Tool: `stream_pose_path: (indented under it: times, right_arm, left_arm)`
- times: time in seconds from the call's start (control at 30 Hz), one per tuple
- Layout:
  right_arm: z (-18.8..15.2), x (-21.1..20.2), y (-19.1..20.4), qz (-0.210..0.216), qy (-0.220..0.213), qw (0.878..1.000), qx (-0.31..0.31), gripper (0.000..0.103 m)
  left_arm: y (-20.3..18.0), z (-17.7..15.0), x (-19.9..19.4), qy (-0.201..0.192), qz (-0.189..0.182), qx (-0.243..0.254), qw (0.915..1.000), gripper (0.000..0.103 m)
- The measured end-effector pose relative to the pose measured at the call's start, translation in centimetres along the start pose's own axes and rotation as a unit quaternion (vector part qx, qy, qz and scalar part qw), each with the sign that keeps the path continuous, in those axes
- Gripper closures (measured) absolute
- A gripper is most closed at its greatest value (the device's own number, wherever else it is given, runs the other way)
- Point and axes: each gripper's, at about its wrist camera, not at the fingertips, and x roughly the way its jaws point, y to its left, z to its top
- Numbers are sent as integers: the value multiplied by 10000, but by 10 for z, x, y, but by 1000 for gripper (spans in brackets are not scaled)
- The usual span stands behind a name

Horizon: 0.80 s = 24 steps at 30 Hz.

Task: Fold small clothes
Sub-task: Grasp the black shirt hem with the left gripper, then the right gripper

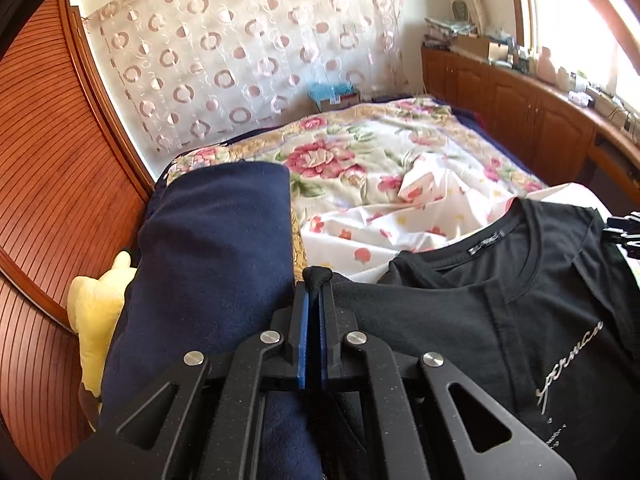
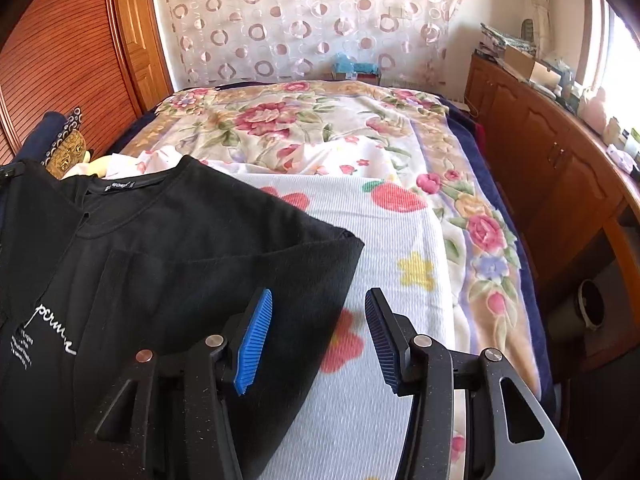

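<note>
Nearest the left wrist camera, the left gripper (image 1: 316,280) is pinched tight on a small bunched fold at the left edge of a black T-shirt (image 1: 500,320), a nub of the dark cloth poking out past the fingertips. The right gripper (image 2: 320,304) stands with its jaws about half apart, the blue ribbed pads (image 2: 254,344) pressing on nothing; one finger hangs above the shirt's right-hand edge, the other above a white ribbed flower-print towel (image 2: 380,260). The shirt lies front up on the near part of the bed, round neckline and label toward the far end, pale script lettering on the chest, a sleeve folded over the body. Left of it sits a navy garment (image 1: 208,260) beside a yellow soft toy (image 1: 96,304). Beyond, a rose-patterned blanket (image 2: 288,128) covers the bed up to a circle-patterned sheer curtain (image 2: 312,20).
</note>
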Motion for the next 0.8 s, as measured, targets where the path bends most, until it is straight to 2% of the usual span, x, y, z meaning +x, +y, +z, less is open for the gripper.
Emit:
stream_pose_path:
  times: [0.4,0.47,0.5,0.57,0.8]
  right_arm:
    - [14,18,7,-41,18,9998,-200,53]
    - [14,18,10,34,0,9995,-322,72]
    - [14,18,12,164,5,9991,-380,94]
    - [14,12,17,352,-29,9986,-406,97]
    - [-2,-54,30,667,-889,9928,-438,97]
  left_arm:
    - [-6,-9,-18,-355,-346,-142,9987,98]
    - [-9,-13,-23,-405,-423,-171,9981,98]
    - [-11,-15,-26,-438,-457,-192,9978,98]
    - [-14,-20,-35,-512,-519,-217,9971,98]
    - [-17,-45,-79,-839,-697,-339,9935,98]
